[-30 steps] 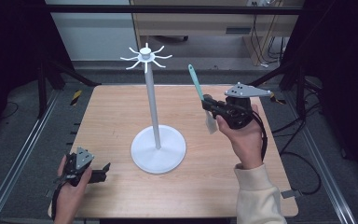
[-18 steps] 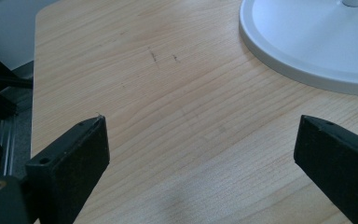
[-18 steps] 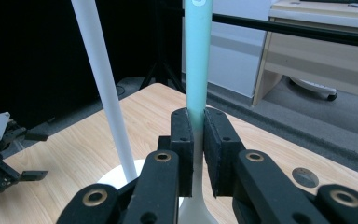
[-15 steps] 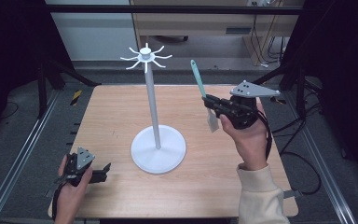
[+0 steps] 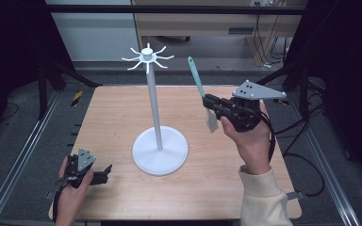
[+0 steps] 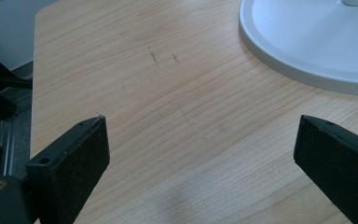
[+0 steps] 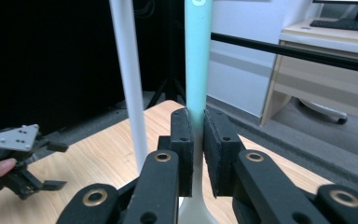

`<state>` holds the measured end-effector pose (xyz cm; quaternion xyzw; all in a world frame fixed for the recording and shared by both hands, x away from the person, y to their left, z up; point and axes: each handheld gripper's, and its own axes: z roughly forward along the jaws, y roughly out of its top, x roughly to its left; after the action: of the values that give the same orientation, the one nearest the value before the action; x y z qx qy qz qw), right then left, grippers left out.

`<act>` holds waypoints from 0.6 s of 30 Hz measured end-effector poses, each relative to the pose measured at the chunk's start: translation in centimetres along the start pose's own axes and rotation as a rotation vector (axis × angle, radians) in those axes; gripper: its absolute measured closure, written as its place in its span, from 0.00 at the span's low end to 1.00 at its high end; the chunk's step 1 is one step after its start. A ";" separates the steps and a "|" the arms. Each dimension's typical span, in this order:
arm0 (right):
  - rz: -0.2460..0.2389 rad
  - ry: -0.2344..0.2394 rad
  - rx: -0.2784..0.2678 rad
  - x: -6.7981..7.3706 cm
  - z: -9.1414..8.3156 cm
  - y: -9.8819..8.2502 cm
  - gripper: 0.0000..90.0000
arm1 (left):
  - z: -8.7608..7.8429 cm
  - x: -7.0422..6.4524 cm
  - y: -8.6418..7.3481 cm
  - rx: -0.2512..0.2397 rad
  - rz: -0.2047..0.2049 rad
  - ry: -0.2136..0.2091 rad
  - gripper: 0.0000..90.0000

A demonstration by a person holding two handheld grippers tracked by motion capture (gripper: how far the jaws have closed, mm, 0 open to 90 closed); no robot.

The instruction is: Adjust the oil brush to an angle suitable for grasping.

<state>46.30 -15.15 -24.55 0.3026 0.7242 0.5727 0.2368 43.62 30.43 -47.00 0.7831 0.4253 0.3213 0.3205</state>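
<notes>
High view: right claw (image 5: pixel 210 104) clamps teal-handled spatula (image 5: pixel 197 82) | left claw (image 5: pixel 104 172) spread | wood-grain table (image 5: pixel 217 174)

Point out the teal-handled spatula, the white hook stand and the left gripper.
teal-handled spatula (image 5: pixel 196 75), high view, on its handle.
white hook stand (image 5: pixel 153 106), high view, on its pole.
left gripper (image 5: pixel 104 172), high view, between its fingertips.

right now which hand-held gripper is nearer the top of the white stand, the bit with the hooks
Right. The right hand-held gripper is raised off the table beside the pole, holding a spatula up near the hooks. The left hand-held gripper sits low on the table by the stand's base.
</notes>
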 end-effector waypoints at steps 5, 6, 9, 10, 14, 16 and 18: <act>-0.021 0.027 -0.013 0.9 -0.2 0.5 0.92 | -0.1 0.0 0.0 -0.002 -0.001 0.001 0.03; -0.021 0.027 -0.013 0.9 -0.2 0.5 0.92 | -0.1 0.0 0.0 -0.002 -0.001 0.001 0.03; -0.038 0.041 -0.017 1.5 -0.3 0.7 0.92 | 0.0 0.0 0.0 -0.001 0.000 0.001 0.03; -0.043 0.050 -0.020 1.7 -0.3 0.8 0.92 | -0.1 0.0 0.0 -0.002 0.000 0.001 0.03; -0.057 0.061 -0.016 2.1 -0.3 0.9 0.92 | 0.0 0.0 0.0 -0.001 -0.001 0.001 0.03; -0.069 0.067 -0.011 2.5 -0.1 0.9 0.92 | 0.0 0.1 0.1 -0.005 -0.005 -0.001 0.03; -0.069 0.067 -0.010 2.6 0.0 0.9 0.92 | -0.1 0.0 0.0 -0.006 -0.004 -0.006 0.03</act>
<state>44.59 -13.18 -23.63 0.2567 0.7388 0.5777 0.2335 43.58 30.42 -46.95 0.7820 0.4250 0.3197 0.3249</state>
